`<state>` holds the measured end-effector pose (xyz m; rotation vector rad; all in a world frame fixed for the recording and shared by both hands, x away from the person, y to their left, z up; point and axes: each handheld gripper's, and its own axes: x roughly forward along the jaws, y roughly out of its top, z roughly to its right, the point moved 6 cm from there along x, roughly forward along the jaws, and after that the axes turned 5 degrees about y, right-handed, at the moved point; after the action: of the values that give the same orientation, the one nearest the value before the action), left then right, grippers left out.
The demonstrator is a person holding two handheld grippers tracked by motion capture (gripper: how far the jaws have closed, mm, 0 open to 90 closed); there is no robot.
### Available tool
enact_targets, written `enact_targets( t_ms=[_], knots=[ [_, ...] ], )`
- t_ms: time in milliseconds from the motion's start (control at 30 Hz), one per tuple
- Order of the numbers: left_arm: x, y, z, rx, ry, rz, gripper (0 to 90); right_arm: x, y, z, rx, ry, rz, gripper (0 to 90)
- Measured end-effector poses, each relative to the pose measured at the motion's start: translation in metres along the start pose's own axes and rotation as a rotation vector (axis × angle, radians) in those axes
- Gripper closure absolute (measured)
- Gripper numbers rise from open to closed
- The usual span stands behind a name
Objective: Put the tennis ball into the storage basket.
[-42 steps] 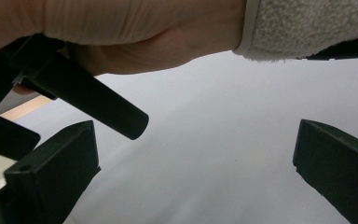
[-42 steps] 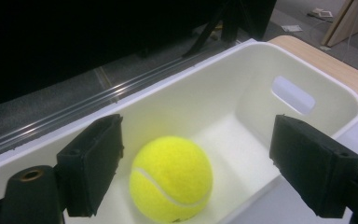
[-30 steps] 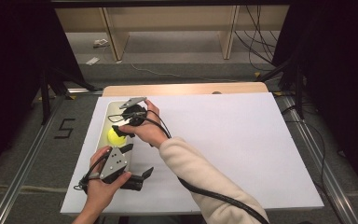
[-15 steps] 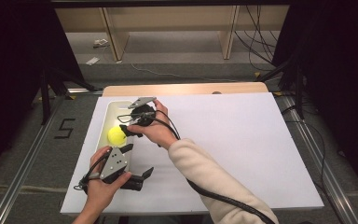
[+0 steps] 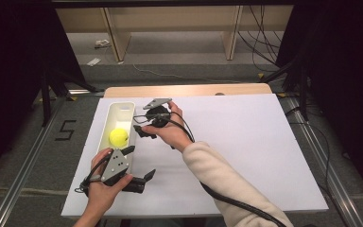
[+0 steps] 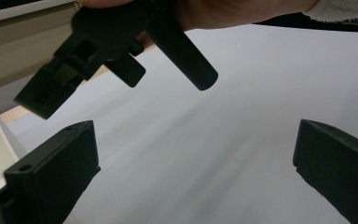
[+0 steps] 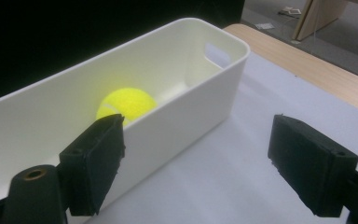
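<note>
One ball: yellow tennis ball (image 5: 118, 137) lies inside the white bin (image 5: 121, 108), about mid-length, free of both grippers.
Bin: long, narrow, on the white table sheet (image 5: 246, 151) at its 9 o'clock side.
Right gripper (image 5: 144, 130): jaws spread, empty, held just at 3 o'clock of the ball, outside the bin wall.
Left gripper (image 5: 139, 165): jaws spread wide, empty, at 6 o'clock of the bin, over the sheet.

Tennis ball (image 5: 118, 136): yellow-green, fuzzy, resting inside the long white bin (image 5: 105, 122) at left of centre in the high view, near the bin's middle.
</note>
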<state>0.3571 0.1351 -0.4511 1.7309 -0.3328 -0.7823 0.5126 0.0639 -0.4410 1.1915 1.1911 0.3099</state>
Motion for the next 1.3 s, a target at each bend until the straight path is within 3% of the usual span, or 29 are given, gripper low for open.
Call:
enact_targets(
  t_ms=[1300],
  knots=[
    [0.0,0.0,0.0,0.0,0.003,0.0,0.0,-0.073,-0.057,0.049,0.095,-0.095,0.023,19.3]
  ],
)
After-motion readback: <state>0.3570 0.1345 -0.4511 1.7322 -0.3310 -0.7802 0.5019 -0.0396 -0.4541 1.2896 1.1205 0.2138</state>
